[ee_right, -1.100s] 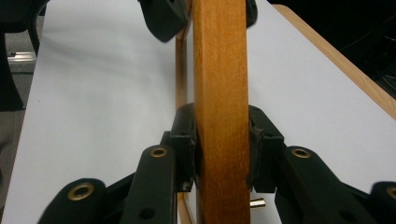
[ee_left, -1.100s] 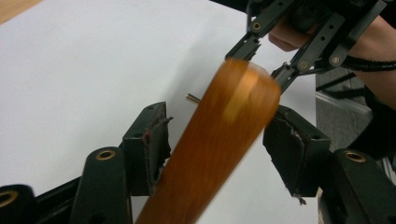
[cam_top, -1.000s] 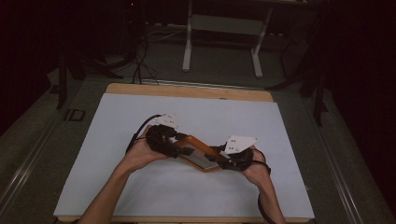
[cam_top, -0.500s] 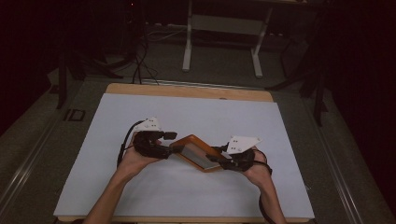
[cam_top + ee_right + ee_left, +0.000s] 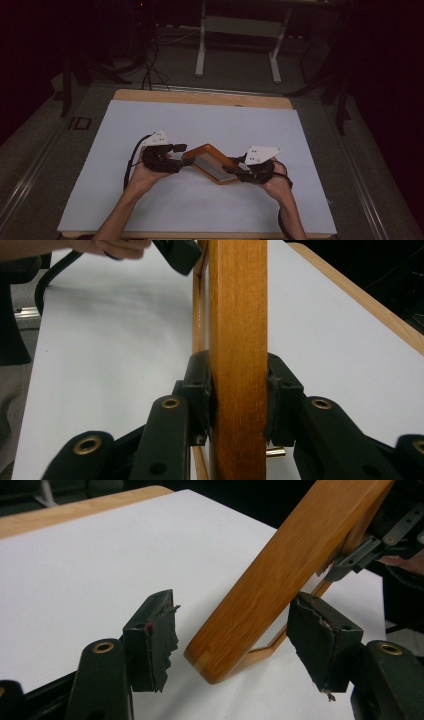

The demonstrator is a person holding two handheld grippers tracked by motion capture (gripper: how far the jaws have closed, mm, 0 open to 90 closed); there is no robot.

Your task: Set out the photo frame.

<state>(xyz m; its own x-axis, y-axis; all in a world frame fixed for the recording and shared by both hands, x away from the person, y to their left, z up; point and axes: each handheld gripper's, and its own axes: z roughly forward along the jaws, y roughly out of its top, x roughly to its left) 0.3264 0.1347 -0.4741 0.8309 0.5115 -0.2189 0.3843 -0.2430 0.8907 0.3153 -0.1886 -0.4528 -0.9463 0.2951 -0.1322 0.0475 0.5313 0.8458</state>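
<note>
An orange-brown wooden frame [image 5: 212,162] with a grey panel lies slanted between my two hands over the white sheet. My right gripper [image 5: 239,172] is shut on its right end; in the right gripper view both pads press the sides of the upright wooden bar [image 5: 237,315], which the right gripper [image 5: 237,400] clamps. My left gripper [image 5: 181,152] stands open at the frame's left corner. In the left gripper view that rounded corner [image 5: 220,650] sits between the left gripper's [image 5: 240,640] two pads with gaps on each side. The frame's corner hangs just above the sheet.
A white sheet [image 5: 200,125] covers most of the wooden table, whose bare edge [image 5: 200,96] shows at the far side. Beyond it the dark floor holds cables and a white desk stand [image 5: 237,30]. A cable [image 5: 131,160] trails from the left gripper.
My left hand has drawn back to the left along the frame and sunk a little, so its jaws now stand at the frame's left corner. The right hand has kept still.
</note>
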